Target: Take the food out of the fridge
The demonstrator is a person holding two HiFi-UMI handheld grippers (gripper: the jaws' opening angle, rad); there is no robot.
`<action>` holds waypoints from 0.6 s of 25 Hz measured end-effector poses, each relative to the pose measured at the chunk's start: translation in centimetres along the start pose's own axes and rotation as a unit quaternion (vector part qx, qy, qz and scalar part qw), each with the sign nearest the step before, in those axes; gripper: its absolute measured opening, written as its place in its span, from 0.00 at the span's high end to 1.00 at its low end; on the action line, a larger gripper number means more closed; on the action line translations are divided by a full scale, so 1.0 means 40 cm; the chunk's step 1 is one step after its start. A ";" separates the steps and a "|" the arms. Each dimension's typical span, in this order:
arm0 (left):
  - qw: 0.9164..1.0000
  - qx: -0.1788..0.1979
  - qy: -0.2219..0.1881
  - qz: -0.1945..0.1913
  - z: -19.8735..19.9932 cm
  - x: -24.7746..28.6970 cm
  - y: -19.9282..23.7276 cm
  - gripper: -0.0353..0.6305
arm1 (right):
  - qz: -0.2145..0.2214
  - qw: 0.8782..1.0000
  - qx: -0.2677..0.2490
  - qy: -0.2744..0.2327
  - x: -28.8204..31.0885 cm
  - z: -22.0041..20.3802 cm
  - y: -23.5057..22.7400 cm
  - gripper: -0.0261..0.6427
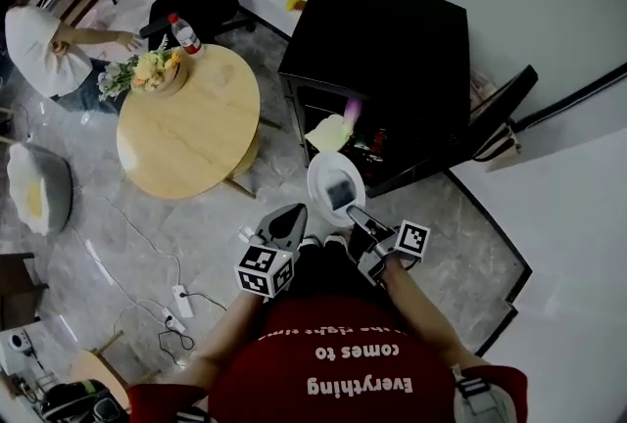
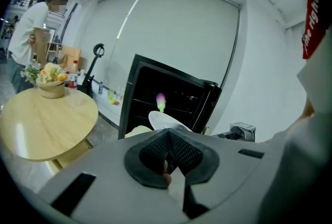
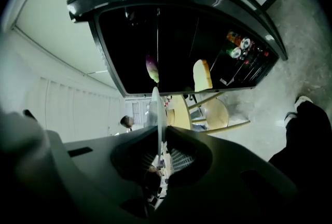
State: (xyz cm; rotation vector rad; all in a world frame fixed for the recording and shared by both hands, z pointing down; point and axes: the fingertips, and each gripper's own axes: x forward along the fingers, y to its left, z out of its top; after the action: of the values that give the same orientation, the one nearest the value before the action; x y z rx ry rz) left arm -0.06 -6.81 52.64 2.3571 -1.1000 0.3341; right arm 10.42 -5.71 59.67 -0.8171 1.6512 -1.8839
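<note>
The black fridge (image 1: 392, 39) stands with its door (image 1: 502, 113) swung open to the right. Inside it show a purple-and-green food item (image 1: 351, 108) (image 3: 152, 68) and a pale yellow one (image 1: 328, 132) (image 3: 202, 75). My right gripper (image 1: 357, 214) (image 3: 158, 158) is shut on the rim of a white plate (image 1: 328, 171), held out in front of the fridge opening and seen edge-on (image 3: 155, 114) in the right gripper view. My left gripper (image 1: 291, 213) (image 2: 168, 158) hangs just left of the plate (image 2: 165, 122), its pads together with nothing held.
A round wooden table (image 1: 191, 132) stands to the left, bearing a flower basket (image 1: 152, 70) and a bottle (image 1: 184, 32). A person (image 1: 39, 44) sits beyond it. Cans (image 3: 237, 46) fill the door shelf. A power strip (image 1: 181, 299) and cables lie on the floor.
</note>
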 end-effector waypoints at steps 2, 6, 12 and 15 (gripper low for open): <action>1.000 -0.010 -0.015 0.026 0.004 -0.026 0.028 0.94 | -0.002 0.999 -0.011 0.038 0.045 -0.025 0.005 0.90; 0.995 -0.030 -0.047 0.079 0.021 -0.091 0.096 0.94 | 0.004 0.994 -0.018 0.106 0.151 -0.090 0.027 0.90; 0.982 -0.056 -0.084 0.157 0.030 -0.216 0.208 0.94 | -0.003 0.980 -0.043 0.193 0.307 -0.197 0.049 0.90; 0.973 -0.072 -0.098 0.196 0.018 -0.271 0.259 0.94 | -0.017 0.971 -0.067 0.230 0.377 -0.244 0.050 0.90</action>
State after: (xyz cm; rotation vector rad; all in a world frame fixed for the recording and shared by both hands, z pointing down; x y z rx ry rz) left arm -14.94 -5.86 51.04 2.0695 -1.6313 0.1518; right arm -7.12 -9.98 58.55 -0.4774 2.0669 -2.1175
